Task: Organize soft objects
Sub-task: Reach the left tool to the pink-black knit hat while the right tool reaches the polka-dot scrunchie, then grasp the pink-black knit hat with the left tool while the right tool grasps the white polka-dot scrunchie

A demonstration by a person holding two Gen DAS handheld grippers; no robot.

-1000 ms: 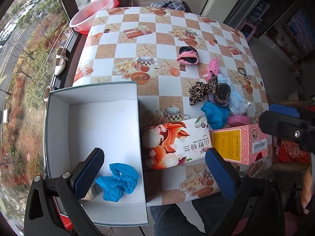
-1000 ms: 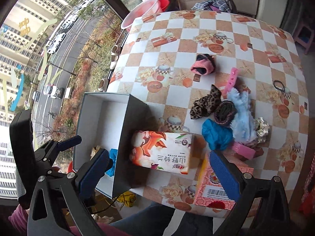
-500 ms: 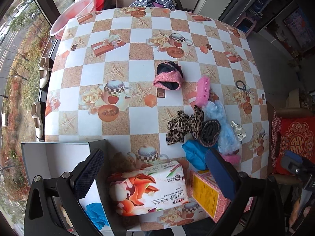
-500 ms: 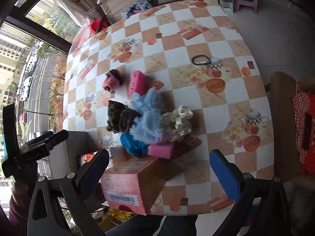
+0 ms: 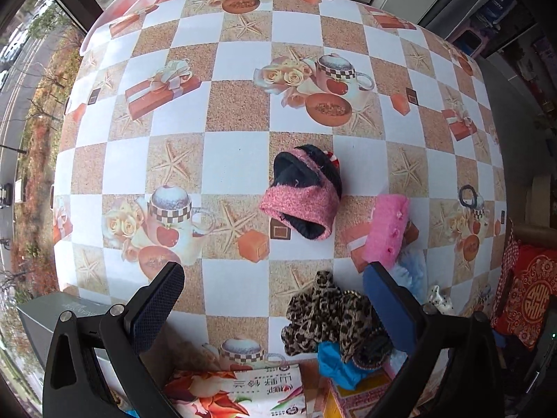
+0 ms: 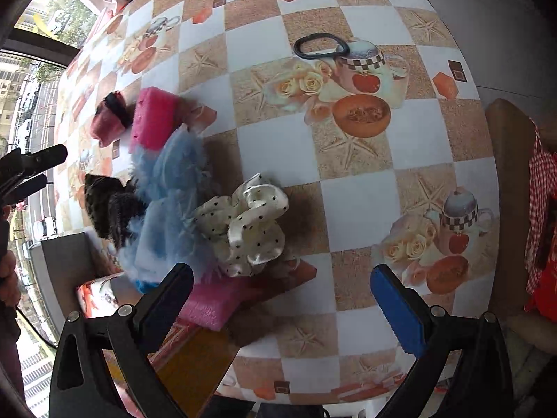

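Observation:
My left gripper (image 5: pixel 275 296) is open and empty above the table, just short of a pink-and-black fuzzy slipper (image 5: pixel 303 195). A pink sponge (image 5: pixel 386 230) and a leopard scrunchie (image 5: pixel 327 310) lie to its right, with a blue cloth (image 5: pixel 334 362) below. My right gripper (image 6: pixel 282 292) is open and empty, close above a white dotted scrunchie (image 6: pixel 250 223). Beside the scrunchie are a light blue fluffy piece (image 6: pixel 170 188), a dark scrunchie (image 6: pixel 111 209), the pink sponge (image 6: pixel 153 118) and the slipper (image 6: pixel 108 118). A pink foam block (image 6: pixel 212 303) lies under the left finger.
A grey box (image 5: pixel 52 317) stands at the lower left, its inside hidden. A tissue pack (image 5: pixel 236 397) and a pink carton (image 5: pixel 351 397) lie at the near edge. A black hair tie (image 6: pixel 320 47) lies farther out. A red cushion (image 6: pixel 543 244) is off the table's right edge.
Both grippers moved forward and lower over the table. The left has left the box and now faces the slipper. The right has closed in on the dotted scrunchie.

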